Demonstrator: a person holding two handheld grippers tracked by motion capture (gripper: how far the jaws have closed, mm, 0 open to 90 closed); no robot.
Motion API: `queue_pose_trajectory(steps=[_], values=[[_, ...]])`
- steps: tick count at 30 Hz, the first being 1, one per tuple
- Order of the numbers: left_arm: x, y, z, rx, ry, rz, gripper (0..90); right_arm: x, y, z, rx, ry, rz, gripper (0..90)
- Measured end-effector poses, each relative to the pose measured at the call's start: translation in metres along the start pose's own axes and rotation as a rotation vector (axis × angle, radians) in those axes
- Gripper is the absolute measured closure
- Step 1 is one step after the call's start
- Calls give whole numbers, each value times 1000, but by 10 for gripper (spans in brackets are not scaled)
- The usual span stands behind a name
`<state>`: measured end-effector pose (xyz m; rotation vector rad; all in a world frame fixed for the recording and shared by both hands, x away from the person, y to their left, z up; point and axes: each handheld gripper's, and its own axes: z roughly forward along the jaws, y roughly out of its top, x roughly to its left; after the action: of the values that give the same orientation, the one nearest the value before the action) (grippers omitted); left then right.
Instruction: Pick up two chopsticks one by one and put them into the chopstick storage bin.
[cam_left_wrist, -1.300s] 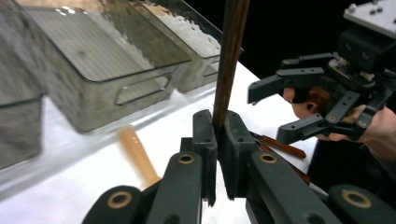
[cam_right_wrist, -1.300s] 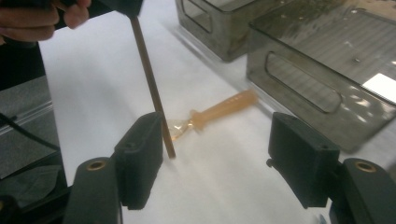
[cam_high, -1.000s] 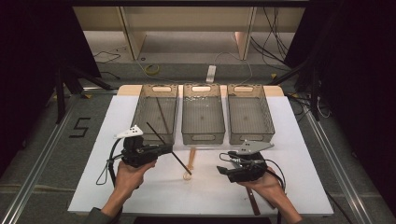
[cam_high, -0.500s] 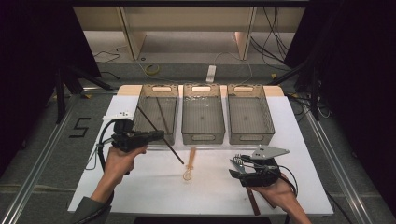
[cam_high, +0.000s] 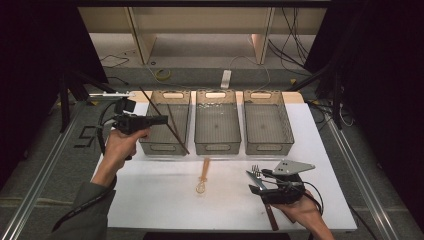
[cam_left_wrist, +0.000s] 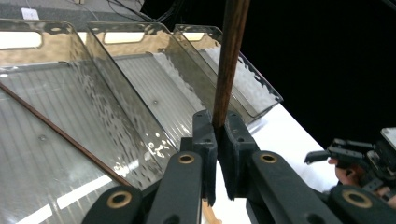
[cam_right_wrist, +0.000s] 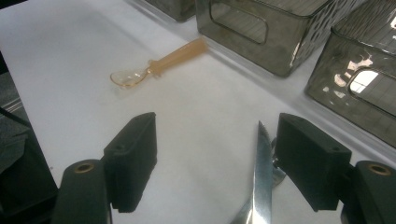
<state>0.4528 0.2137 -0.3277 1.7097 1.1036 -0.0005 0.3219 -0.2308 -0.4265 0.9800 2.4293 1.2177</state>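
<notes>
My left gripper (cam_high: 161, 120) (cam_left_wrist: 217, 122) is shut on a dark wooden chopstick (cam_high: 172, 131) (cam_left_wrist: 230, 60), held slanted over the left clear bin (cam_high: 161, 147) (cam_left_wrist: 70, 93). A second thin chopstick (cam_left_wrist: 60, 133) lies inside that bin. My right gripper (cam_high: 256, 181) (cam_right_wrist: 217, 135) stands open low over the white table near the front right. A knife (cam_right_wrist: 262, 182) with a brown handle (cam_high: 270, 217) lies between its jaws, close to the right one, with a fork (cam_high: 256, 170) beside it. An amber plastic spoon (cam_high: 202, 178) (cam_right_wrist: 156, 69) lies on the table in front of the middle bin.
The middle bin (cam_high: 217, 145) and the right bin (cam_high: 267, 145) stand in a row with the left one at the far side of the white table (cam_high: 150, 200). Dark floor, rails and cables surround the table.
My left gripper has risen and moved away from the person, carrying the chopstick over the left bin. The right gripper has shifted slightly toward the front edge by the knife and fork.
</notes>
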Motion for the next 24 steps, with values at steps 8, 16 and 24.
queue_pose_trajectory(steps=[8, 16, 24], values=[[17, 23, 2, 9, 59, -25, 848, 1, 0, -2, -5, 2, 1, 302], [29, 33, 17, 30, 122, -42, 848, 1, -1, -2, -8, 2, 6, 294], [34, 35, 28, 54, 135, -54, 848, 3, 0, -2, -12, 8, 5, 292]])
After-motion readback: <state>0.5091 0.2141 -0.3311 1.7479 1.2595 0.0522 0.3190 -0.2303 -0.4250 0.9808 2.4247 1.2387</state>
